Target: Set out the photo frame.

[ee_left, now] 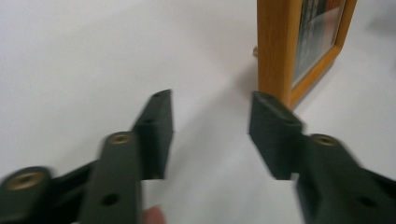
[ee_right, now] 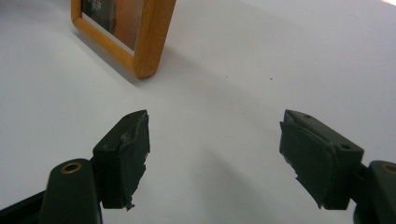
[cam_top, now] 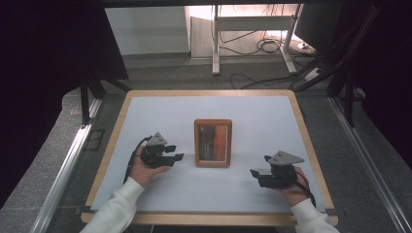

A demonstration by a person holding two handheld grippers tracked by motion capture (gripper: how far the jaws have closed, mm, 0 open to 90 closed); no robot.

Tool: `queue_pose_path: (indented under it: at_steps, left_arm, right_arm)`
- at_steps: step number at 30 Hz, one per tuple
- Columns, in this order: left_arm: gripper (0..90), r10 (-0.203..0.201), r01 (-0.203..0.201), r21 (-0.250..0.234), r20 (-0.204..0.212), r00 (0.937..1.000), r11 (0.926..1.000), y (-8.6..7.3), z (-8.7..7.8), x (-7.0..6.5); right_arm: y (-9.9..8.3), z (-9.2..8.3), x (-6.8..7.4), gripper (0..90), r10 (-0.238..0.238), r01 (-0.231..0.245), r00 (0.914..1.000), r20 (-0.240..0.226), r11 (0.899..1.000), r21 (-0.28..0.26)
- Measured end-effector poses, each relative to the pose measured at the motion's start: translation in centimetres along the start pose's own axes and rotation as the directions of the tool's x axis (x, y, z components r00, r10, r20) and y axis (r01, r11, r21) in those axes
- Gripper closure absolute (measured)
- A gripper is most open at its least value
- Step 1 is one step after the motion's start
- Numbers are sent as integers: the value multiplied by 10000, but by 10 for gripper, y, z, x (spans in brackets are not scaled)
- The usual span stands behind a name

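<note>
A wooden picture frame (cam_top: 213, 142) stands near the middle of the white table top (cam_top: 252, 116). My left gripper (cam_top: 176, 154) sits just left of the frame, its jaws pointing toward it and open with nothing between them. In the left gripper view the frame (ee_left: 275, 51) rises just beyond the right fingertip (ee_left: 266, 121), and the left gripper (ee_left: 210, 126) is apart from it. My right gripper (cam_top: 257, 173) rests at the front right, open and empty. In the right gripper view the frame (ee_right: 149, 42) stands at the upper left, well beyond the right gripper (ee_right: 215, 140).
The table top has a wooden rim (cam_top: 109, 145). Beyond the far edge are a grey floor, table legs (cam_top: 214, 43) and cables (cam_top: 262, 46). Metal rails (cam_top: 63, 170) run along both sides.
</note>
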State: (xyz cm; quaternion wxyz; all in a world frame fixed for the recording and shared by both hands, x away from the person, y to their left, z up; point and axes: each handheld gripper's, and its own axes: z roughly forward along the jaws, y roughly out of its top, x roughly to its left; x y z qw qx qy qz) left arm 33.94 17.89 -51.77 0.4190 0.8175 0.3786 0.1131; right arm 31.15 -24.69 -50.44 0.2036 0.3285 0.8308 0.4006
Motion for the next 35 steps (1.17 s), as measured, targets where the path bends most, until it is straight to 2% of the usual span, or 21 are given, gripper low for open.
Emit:
queue_pose_path:
  at_steps: [6,11,16,35]
  left_arm:
    - [358,3,-3,45,-62,10000,10000,-12,-12,-3]
    - [339,-205,204,-78,-182,9996,9998,-21,-19,1]
    - [327,-318,316,-148,-120,9994,9994,-22,-19,2]
    - [313,-224,224,31,-101,9997,9997,-23,-13,4]
  right_arm:
    - [0,7,-8,241,261,-261,9997,-25,9996,58]
    - [0,10,-14,240,614,-614,9981,9,9981,25]
    - [-3,12,-18,240,906,-907,9958,95,9959,43]
    - [-4,12,-18,238,920,-921,9957,141,9957,91]
